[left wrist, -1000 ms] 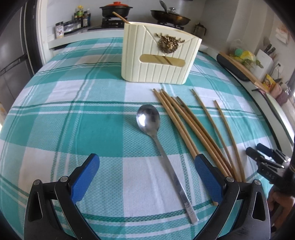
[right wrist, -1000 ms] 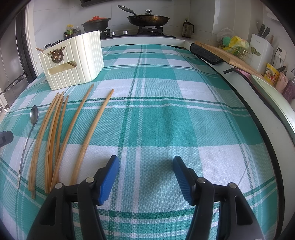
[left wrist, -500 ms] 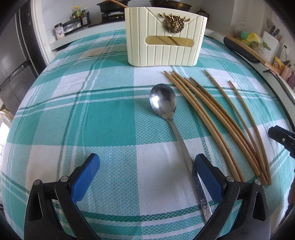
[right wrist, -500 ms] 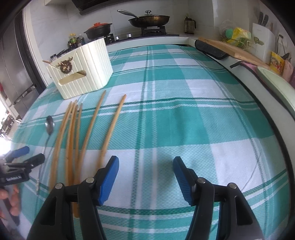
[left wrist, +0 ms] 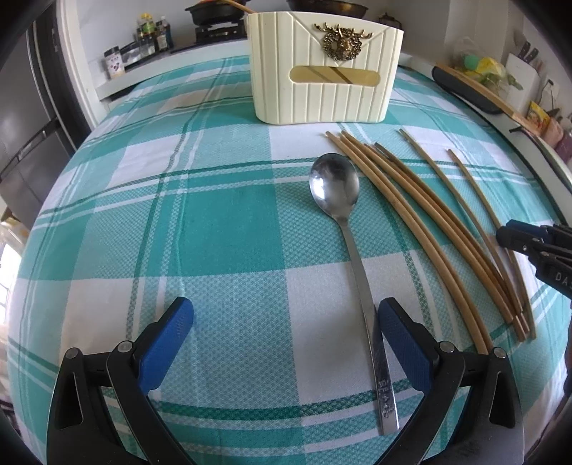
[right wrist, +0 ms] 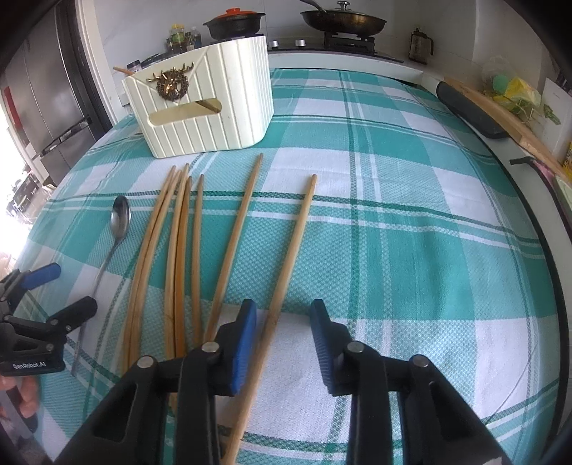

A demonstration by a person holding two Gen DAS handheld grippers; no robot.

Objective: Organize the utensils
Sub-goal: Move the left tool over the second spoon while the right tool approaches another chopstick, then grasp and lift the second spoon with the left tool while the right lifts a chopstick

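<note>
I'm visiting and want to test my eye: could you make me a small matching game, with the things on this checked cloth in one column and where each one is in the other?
Things:
1. spoon
2. cream holder
3. rightmost chopstick
4. frying pan

Places:
A. on the stove behind the table
B. between the right gripper's fingers
C. handle beside the left gripper's right finger
D. far end of the cloth

Pairs: 1-C, 2-D, 3-B, 4-A

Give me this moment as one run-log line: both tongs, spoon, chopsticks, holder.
left tongs: open, spoon handle beside right pad | right tongs: open, straddling rightmost chopstick | other chopsticks: on cloth | holder: upright
</note>
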